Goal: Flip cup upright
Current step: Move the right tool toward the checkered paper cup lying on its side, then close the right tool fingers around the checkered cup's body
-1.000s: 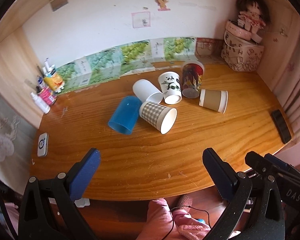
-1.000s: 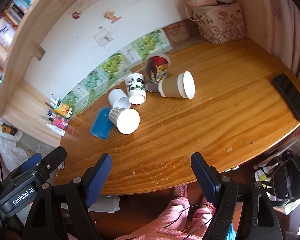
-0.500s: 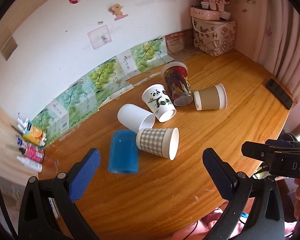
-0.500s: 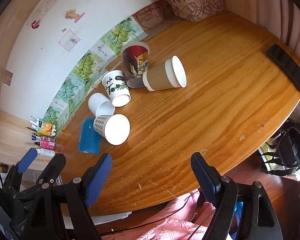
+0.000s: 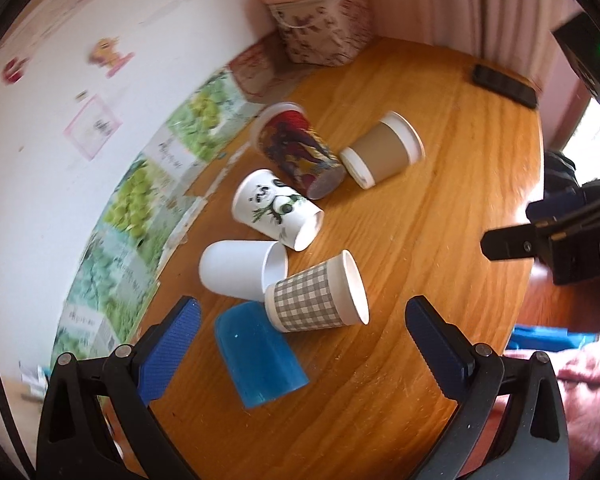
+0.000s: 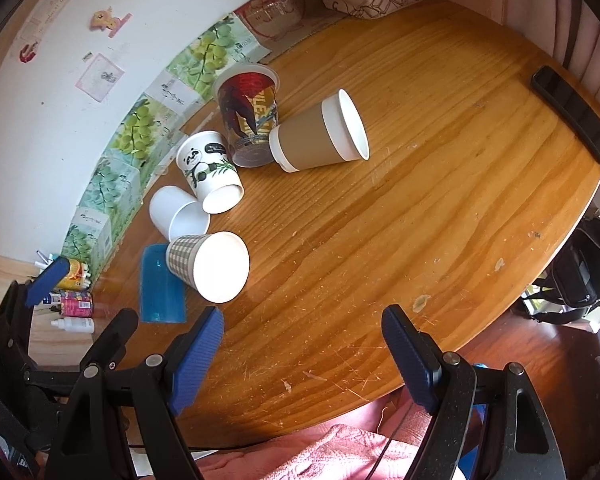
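Several cups lie on their sides on the wooden table (image 5: 440,240): a blue plastic cup (image 5: 256,356), a grey checked paper cup (image 5: 316,304), a plain white cup (image 5: 240,270), a panda cup (image 5: 278,208), a red printed cup (image 5: 296,150) and a brown sleeved cup (image 5: 382,154). My left gripper (image 5: 300,340) is open and empty, just above the blue and checked cups. My right gripper (image 6: 304,348) is open and empty over the table's near edge; the checked cup (image 6: 208,266) and brown cup (image 6: 320,136) lie ahead of it.
A black phone (image 6: 572,114) lies at the table's right edge. A patterned basket (image 5: 320,28) stands at the back corner. Green tissue boxes (image 6: 140,128) line the wall. Small bottles (image 6: 72,304) sit at the far left. The right gripper's body (image 5: 560,240) shows in the left view.
Both grippers have moved forward and lower toward the table. The left one has closed in on the blue and checked cups. The cups have not moved.
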Tool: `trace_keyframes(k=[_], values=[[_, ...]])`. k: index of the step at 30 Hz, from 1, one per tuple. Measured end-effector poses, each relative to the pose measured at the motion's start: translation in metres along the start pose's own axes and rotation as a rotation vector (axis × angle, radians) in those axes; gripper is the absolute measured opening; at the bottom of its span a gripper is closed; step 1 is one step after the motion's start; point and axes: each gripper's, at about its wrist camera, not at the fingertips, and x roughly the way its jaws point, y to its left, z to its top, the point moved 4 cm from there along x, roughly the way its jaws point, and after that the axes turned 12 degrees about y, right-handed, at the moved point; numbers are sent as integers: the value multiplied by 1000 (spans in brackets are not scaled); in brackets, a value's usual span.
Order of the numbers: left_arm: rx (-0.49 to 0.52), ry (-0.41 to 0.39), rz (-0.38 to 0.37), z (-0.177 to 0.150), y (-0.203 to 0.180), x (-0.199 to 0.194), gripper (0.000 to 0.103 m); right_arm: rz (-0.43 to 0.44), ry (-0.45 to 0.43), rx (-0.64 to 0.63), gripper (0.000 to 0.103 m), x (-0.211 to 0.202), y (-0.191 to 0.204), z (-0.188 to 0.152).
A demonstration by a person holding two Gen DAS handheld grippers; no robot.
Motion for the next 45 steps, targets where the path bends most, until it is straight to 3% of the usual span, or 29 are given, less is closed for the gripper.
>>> trace_keyframes(k=[10, 17, 22, 31, 43, 45], values=[[360, 29, -25, 3, -21, 31, 102, -35, -21, -22, 82, 7, -1, 2], [540, 57, -25, 2, -33, 55, 102, 27, -179, -106, 82, -10, 3, -7], [617, 97, -36, 1, -38, 72, 102, 25, -283, -187, 82, -18, 9, -15], [712, 159, -30, 0, -48, 101, 102, -27, -391, -312, 82, -12, 13, -35], [747, 232, -18, 5, -47, 129, 102, -61, -417, -383, 82, 8, 18, -52], [749, 233, -22, 7, -46, 133, 97, -57, -418, -385, 82, 8, 19, -55]])
